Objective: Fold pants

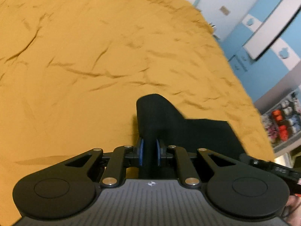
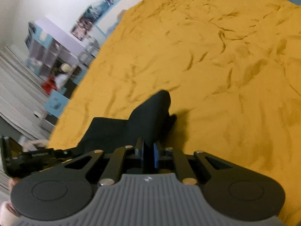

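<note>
The black pants hang over a wrinkled mustard-yellow bedspread. In the left wrist view my left gripper is shut on a bunched fold of the pants, and the cloth stretches away to the right. In the right wrist view my right gripper is shut on another fold of the pants, whose cloth runs off to the left. The other gripper shows at the left edge of the right wrist view. Where the pants end below the grippers is hidden.
The yellow bedspread fills most of both views. Blue and white cabinets and a shelf of small items stand past the bed's right side. In the right wrist view a shelf unit and grey floor lie left of the bed.
</note>
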Motion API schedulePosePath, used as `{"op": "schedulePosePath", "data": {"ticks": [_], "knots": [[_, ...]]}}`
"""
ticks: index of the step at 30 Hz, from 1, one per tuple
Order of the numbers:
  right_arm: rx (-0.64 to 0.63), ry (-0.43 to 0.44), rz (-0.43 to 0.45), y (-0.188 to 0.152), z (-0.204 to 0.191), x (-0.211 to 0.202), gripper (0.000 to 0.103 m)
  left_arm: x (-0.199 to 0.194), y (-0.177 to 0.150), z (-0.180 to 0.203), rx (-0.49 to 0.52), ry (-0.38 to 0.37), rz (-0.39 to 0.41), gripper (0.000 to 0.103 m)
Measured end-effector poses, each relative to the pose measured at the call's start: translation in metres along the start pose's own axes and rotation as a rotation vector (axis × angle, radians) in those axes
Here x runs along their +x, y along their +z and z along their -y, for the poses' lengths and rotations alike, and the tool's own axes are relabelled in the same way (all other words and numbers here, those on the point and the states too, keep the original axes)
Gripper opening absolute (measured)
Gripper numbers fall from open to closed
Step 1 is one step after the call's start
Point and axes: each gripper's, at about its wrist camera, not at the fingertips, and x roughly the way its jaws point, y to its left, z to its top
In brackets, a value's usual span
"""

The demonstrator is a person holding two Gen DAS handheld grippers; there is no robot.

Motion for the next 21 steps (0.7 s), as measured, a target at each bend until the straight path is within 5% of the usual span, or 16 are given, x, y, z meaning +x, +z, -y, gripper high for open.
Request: {"op": "schedulePosePath", "data": {"ticks": [5, 14, 21], "knots": [[-0.039, -0.05, -0.031, 0.0, 0.005, 0.016, 0.004, 0.016, -0.008, -0.011, 0.009, 0.065, -0.023, 0.019], [-0.289, -0.201, 0.085, 0.01, -0.047, -0.027, 0.041, -0.053, -0.009, 0.022, 0.218, 0.247, 0.114, 0.028], [-0.457, -0.186, 0.263, 0.0, -0.117, -0.101, 0.074, -0.134, -0.02, 0.079, 0.335, 0.311, 0.323, 0.063]]}}
